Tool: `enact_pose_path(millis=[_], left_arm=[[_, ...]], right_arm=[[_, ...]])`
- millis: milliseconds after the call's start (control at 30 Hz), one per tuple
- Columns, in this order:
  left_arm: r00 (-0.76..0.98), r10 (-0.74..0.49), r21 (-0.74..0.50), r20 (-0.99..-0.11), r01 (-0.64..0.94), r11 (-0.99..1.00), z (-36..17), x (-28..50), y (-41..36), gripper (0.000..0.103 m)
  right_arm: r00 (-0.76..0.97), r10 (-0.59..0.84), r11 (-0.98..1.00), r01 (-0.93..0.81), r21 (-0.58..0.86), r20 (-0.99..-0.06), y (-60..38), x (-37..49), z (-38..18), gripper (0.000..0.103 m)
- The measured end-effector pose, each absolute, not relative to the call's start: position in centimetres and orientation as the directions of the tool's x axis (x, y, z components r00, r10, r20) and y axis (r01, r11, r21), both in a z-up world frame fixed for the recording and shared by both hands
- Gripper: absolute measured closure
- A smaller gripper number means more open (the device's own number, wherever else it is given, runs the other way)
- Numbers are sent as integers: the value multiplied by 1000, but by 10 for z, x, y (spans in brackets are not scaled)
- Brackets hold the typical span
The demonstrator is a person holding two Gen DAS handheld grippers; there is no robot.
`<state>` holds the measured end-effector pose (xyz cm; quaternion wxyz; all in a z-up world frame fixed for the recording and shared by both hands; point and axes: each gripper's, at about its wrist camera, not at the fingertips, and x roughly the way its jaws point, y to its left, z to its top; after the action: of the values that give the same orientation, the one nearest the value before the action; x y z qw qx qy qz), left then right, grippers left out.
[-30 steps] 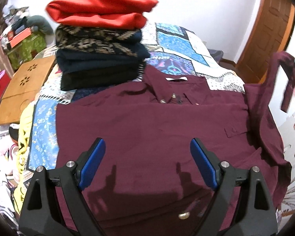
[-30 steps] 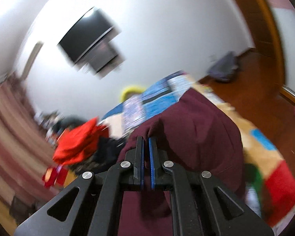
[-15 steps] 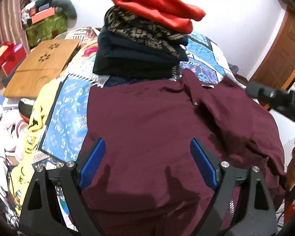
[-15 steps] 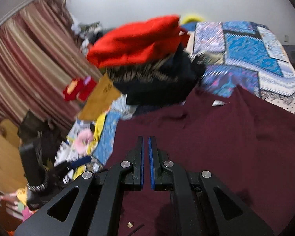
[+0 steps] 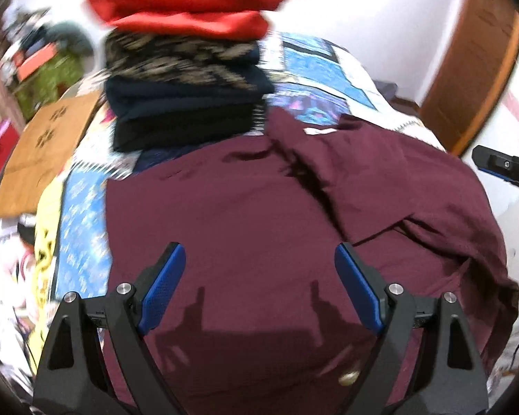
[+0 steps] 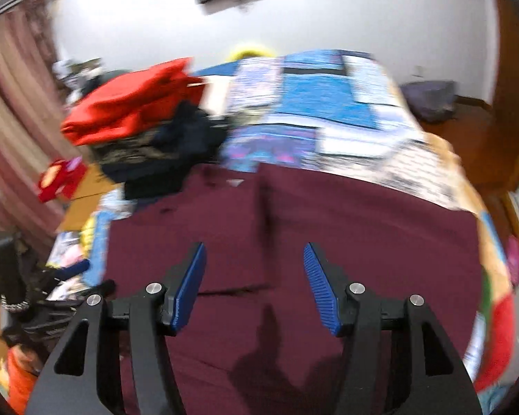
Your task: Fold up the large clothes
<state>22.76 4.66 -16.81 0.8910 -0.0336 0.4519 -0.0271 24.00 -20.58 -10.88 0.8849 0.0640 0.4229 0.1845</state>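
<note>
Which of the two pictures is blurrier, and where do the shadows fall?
Right wrist view: more motion blur, smearing the quilt and the stack of folded clothes. Left wrist view: sharper in the middle, blurred toward the edges. In both, the open fingers cast shadows onto the maroon shirt.

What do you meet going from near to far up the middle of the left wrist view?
Left gripper, open → maroon shirt spread on the bed → stack of folded clothes, with the red garment on top → white wall.
</note>
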Motion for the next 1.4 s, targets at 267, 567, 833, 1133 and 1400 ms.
enact_pose_path(millis=[267, 567, 833, 1133, 1400], left_arm=[[491, -115, -11, -864, 210, 978, -194, 266, -27, 15], [476, 16, 208, -879, 354, 912, -220, 294, -78, 25], [520, -22, 205, -854, 375, 904, -203, 310, -83, 93], [571, -320, -194, -756, 270, 943, -69, 321, -15, 102], [665, -385, -334, -639, 211, 919, 22, 304, 43, 102]], right_arm=[[596, 274, 953, -59, 299, -755, -292, 228, -134, 48], [590, 245, 941, 45, 335, -769, -329, 215, -154, 48], [596, 257, 939, 32, 343, -761, -331, 210, -156, 48], [626, 249, 935, 44, 352, -739, -341, 209, -150, 48], [647, 260, 930, 32, 366, -716, -337, 213, -143, 48]])
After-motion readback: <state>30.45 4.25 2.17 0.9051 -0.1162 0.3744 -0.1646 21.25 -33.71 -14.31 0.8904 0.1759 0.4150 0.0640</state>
